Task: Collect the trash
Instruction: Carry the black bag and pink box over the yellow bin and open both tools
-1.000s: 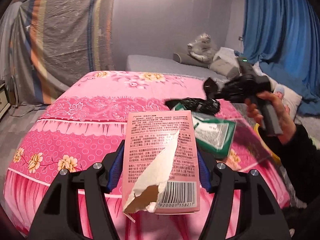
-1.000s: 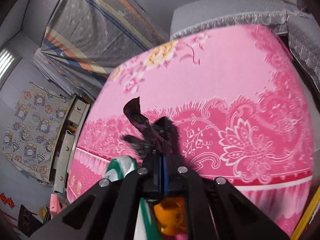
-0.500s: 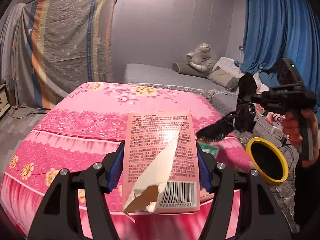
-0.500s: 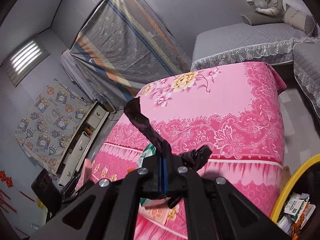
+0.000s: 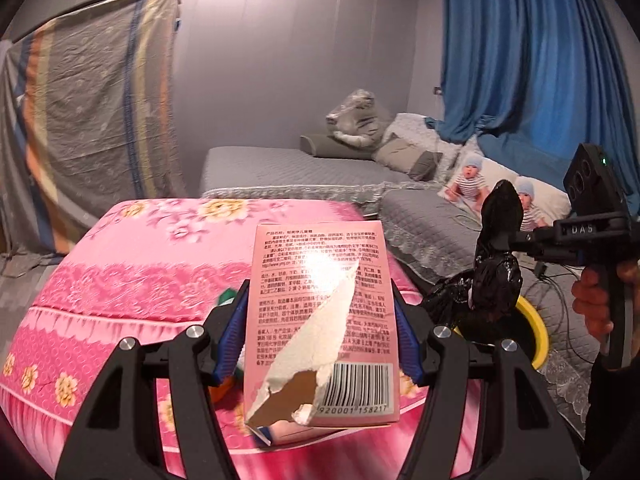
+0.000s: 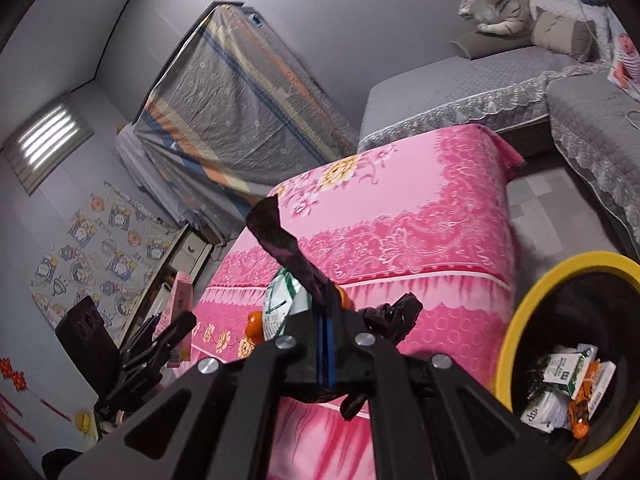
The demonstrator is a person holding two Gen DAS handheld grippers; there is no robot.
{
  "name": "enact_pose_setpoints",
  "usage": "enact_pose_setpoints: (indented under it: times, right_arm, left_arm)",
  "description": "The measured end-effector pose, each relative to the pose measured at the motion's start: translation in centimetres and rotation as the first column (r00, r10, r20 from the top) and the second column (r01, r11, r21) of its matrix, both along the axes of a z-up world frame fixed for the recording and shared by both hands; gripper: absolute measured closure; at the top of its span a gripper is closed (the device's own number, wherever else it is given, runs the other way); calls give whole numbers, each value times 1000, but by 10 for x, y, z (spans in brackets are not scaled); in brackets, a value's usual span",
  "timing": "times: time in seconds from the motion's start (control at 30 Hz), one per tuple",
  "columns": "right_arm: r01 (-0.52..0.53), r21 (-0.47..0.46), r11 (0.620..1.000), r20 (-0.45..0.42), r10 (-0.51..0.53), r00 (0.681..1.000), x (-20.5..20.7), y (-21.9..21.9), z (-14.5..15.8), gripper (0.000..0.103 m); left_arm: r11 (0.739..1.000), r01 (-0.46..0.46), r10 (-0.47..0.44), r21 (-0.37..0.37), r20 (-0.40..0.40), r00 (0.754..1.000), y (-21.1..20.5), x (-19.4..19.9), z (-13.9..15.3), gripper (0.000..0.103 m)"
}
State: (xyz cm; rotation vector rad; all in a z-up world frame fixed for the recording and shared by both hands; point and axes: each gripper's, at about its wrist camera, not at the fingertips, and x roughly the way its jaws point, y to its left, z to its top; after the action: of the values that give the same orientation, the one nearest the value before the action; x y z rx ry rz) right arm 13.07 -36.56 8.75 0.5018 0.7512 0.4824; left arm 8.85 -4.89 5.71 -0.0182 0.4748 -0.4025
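Note:
My left gripper (image 5: pixel 320 344) is shut on a torn pink carton (image 5: pixel 320 320), held upright above the pink-covered table (image 5: pixel 140 264). My right gripper (image 6: pixel 324 344) is shut on a crumpled black plastic bag (image 6: pixel 288 248). In the left wrist view the bag (image 5: pixel 496 272) hangs just above the yellow-rimmed trash bin (image 5: pixel 536 332). The bin (image 6: pixel 516 320) sits on the floor to the right of the table and holds several wrappers (image 6: pixel 568 384). A green-and-white packet (image 6: pixel 284 300) and an orange item (image 6: pixel 254 326) lie on the table.
A grey sofa (image 5: pixel 432 224) with cushions and a stuffed tiger (image 5: pixel 356 120) stands behind the table. Blue curtains (image 5: pixel 540 72) hang at the right. A cloth-covered frame (image 5: pixel 92 120) leans on the left wall. Cables (image 5: pixel 552 292) lie on the sofa near the bin.
My right gripper lifted the black bag off the table and carried it right, over the yellow bin. My left gripper kept hold of the pink carton and turned rightward.

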Motion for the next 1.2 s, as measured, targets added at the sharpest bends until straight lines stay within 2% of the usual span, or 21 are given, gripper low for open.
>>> enact_pose_setpoints:
  times: [0.37,0.7,0.93,1.2]
  right_arm:
    - [191,20,981,32,-192,981,-40,-76,1,102]
    - [341,23,940,35,-342,939,-66,-133,-13,102]
    - [443,-1,897,28,-443,896,-82,-168,-30,102]
    - [499,7,866,-12,-499,866,-93,-196,-56,102]
  left_arm:
    - [989,141,-142,43,37,989,-74,8,15,43]
    - [960,269,-274,79,57,960,-149,15,16,43]
    - [937,338,-344,90,57,937,-193,19,10,43]
    - [915,390,-396,99,43,917,-232,25,-5,43]
